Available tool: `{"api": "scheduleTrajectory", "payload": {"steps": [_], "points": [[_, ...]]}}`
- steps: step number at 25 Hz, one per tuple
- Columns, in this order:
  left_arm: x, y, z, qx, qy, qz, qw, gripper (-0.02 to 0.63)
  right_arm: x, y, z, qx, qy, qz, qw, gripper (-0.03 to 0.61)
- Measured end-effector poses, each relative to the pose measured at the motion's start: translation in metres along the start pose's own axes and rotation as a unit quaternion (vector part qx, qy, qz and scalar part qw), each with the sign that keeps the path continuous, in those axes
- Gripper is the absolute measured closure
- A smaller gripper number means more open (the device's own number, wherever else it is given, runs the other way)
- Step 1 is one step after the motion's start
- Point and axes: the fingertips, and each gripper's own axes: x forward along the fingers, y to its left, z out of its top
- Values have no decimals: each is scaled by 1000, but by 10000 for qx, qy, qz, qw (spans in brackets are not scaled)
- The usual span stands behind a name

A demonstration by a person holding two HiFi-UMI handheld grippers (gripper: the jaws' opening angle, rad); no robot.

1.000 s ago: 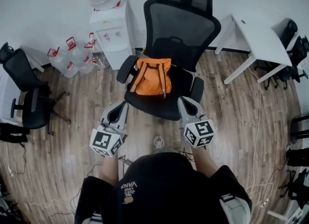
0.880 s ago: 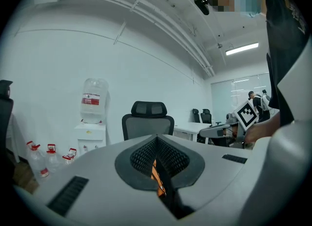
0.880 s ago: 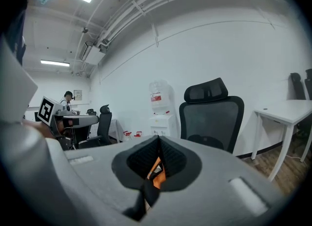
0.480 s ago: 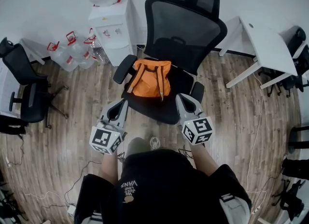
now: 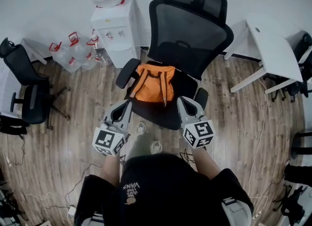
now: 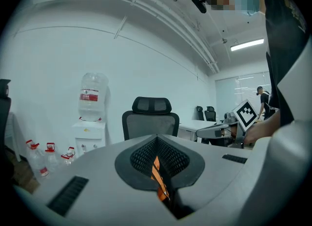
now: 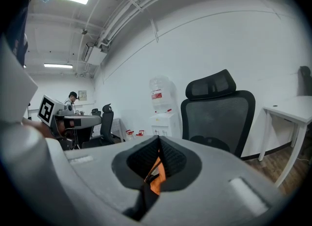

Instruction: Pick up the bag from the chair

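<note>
Judging by how things lie, the pickup has not begun: the orange bag (image 5: 153, 84) sits on the seat of the black chair (image 5: 195, 35), its straps draped down its front, untouched. Reaching it, taking hold and lifting it clear are all left to do. The left gripper (image 5: 127, 104) hangs by the seat's front left corner and the right gripper (image 5: 182, 100) by the front right corner, near the armrest. Neither touches the bag. Each gripper has its jaws pressed together with nothing between them. In both gripper views the bag shows only as an orange sliver beyond the closed tips. The jaws will have to part before any grasp, I judge.
</note>
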Motion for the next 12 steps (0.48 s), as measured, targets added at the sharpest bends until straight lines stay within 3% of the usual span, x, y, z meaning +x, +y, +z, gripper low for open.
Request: {"api": "scheduleTrajectory", "payload": {"steps": [12], "points": [[33,42,-5,-91,167,-164,9997,609,42,-13,-3,218,156,-274,9993,580]]}}
